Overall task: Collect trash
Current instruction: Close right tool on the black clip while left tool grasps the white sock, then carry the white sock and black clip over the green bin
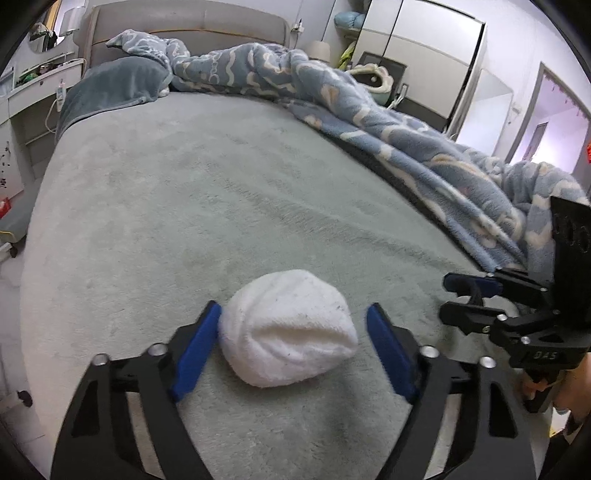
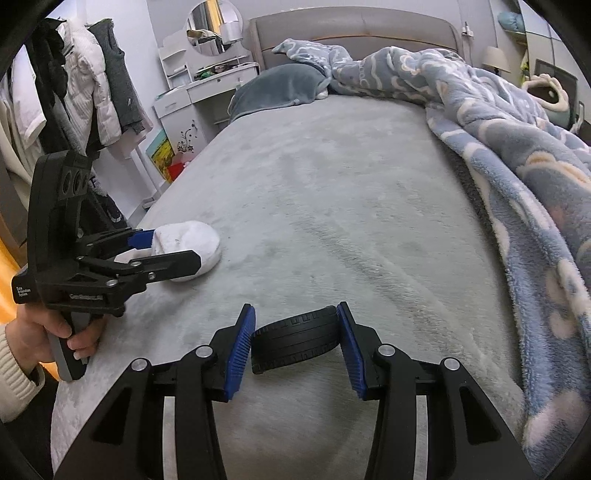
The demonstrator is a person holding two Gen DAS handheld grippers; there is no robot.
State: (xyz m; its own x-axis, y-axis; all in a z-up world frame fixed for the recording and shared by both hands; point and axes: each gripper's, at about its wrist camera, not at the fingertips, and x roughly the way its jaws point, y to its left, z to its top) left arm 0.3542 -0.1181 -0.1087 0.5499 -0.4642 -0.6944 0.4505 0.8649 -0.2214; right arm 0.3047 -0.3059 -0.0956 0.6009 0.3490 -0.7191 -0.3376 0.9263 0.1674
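A white fluffy ball of cloth [image 1: 288, 332] lies on the grey-green bed cover [image 1: 184, 206] near its front edge. My left gripper [image 1: 293, 308] straddles it: the left pad [image 1: 195, 350] touches the ball, while the right pad [image 1: 391, 354] stands a little off it. The right wrist view shows the same ball [image 2: 199, 240] between the left gripper's [image 2: 171, 247] fingers. My right gripper [image 2: 295, 310] is shut on a small black toy tyre [image 2: 295, 339], with a blue pad pressed on each side. It also shows at the right edge of the left wrist view as the right gripper [image 1: 452, 297].
A rumpled blue patterned blanket [image 1: 406, 129] is heaped along the bed's right side. A grey-blue pillow [image 2: 280, 88] lies by the headboard [image 2: 354, 29]. Left of the bed stand a white dresser [image 2: 199, 96] and hanging coats [image 2: 92, 81]. A hand [image 2: 40, 332] holds the left gripper's grip.
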